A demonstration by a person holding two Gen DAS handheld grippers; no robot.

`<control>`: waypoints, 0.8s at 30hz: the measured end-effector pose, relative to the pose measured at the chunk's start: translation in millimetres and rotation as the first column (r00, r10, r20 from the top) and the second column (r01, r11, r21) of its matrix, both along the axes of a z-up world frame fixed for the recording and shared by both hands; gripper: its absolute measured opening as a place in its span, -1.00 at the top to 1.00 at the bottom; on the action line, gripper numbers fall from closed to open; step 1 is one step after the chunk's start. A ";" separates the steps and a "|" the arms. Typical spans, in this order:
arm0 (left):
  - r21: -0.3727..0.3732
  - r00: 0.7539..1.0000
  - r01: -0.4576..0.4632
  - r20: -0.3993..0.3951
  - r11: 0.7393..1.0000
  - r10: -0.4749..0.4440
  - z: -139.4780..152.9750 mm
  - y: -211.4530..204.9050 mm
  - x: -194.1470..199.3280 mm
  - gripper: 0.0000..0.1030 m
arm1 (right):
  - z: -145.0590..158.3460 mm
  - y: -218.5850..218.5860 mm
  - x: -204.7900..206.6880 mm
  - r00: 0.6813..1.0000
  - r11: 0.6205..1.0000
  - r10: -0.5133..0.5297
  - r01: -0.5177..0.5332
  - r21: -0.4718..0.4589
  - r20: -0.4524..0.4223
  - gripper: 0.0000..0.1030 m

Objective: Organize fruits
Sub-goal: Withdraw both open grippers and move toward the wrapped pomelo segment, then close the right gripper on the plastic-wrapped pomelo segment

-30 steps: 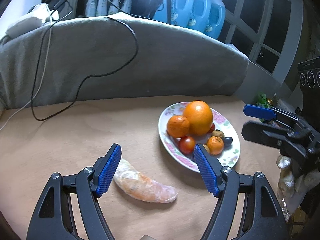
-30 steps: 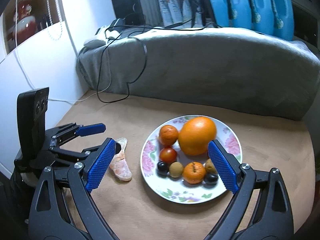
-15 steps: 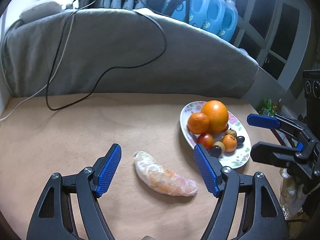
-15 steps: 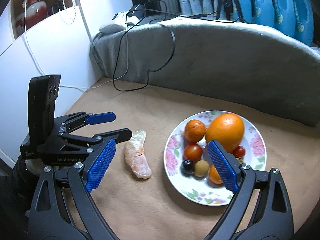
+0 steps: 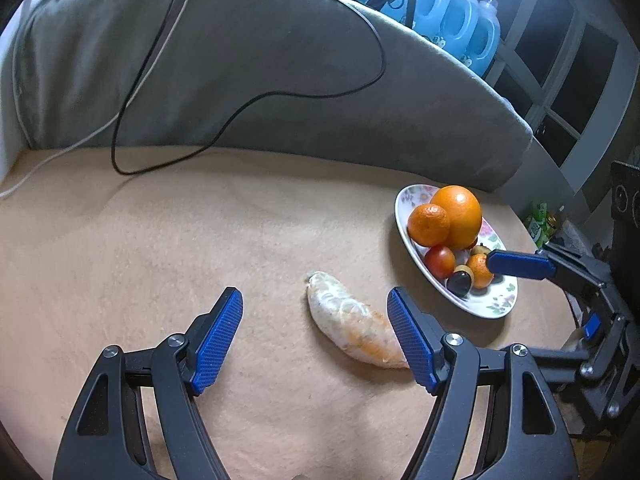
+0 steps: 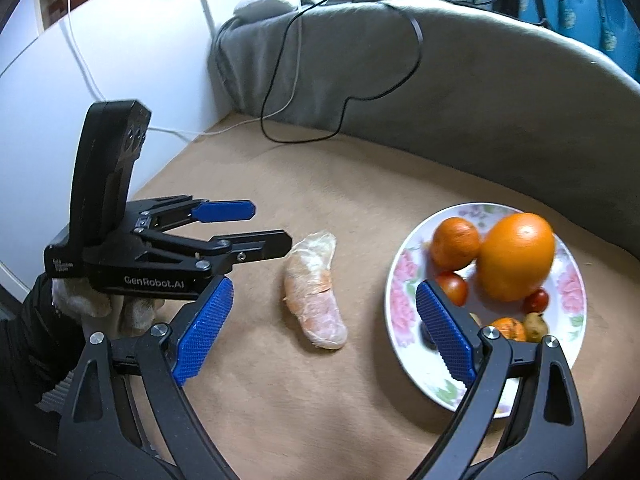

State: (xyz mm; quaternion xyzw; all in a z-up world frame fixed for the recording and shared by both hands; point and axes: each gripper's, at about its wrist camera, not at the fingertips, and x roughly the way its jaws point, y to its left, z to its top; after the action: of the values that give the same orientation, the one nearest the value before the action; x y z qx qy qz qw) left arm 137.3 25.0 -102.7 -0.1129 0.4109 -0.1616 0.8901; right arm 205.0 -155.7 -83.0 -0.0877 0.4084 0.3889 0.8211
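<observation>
A peeled pale-orange fruit segment (image 5: 352, 322) lies on the tan table, also in the right wrist view (image 6: 316, 306). A floral plate (image 5: 500, 300) holds a large orange (image 5: 458, 212), a mandarin (image 5: 430, 224), a tomato (image 5: 439, 261) and several small fruits; it shows in the right wrist view too (image 6: 400, 280). My left gripper (image 5: 314, 338) is open and empty, its right finger beside the segment. My right gripper (image 6: 324, 332) is open and empty, just above the table with the segment between its fingers and its right finger over the plate's left rim.
A grey cushion (image 5: 260, 60) with a black cable (image 5: 240, 108) and a white cable borders the table's far side. Blue detergent bottles (image 5: 452, 20) stand behind it. A white wall (image 6: 100, 60) is at the left.
Both grippers have swung left. The segment now sits nearer the middle of each view and the plate has shifted to the right. Both stay open.
</observation>
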 end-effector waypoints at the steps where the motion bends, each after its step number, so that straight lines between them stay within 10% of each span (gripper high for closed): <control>1: -0.008 1.000 0.000 -0.007 1.000 0.000 -1.5 2.1 0.5 -0.41 | -2.7 3.1 -0.2 1.000 1.000 0.013 -0.013 -0.004 -0.007 -0.76; 24: -0.070 0.997 0.017 -0.070 0.997 -0.022 -16.7 12.2 10.4 -0.15 | -44.4 42.8 3.4 0.994 0.991 0.084 -0.091 -0.103 -0.075 -0.26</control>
State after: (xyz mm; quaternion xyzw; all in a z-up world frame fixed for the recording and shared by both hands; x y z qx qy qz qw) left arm 147.7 37.2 -119.3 -0.1454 0.4374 -0.1801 0.8690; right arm 208.4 -113.0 -127.4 -0.1352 0.4529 0.4051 0.7826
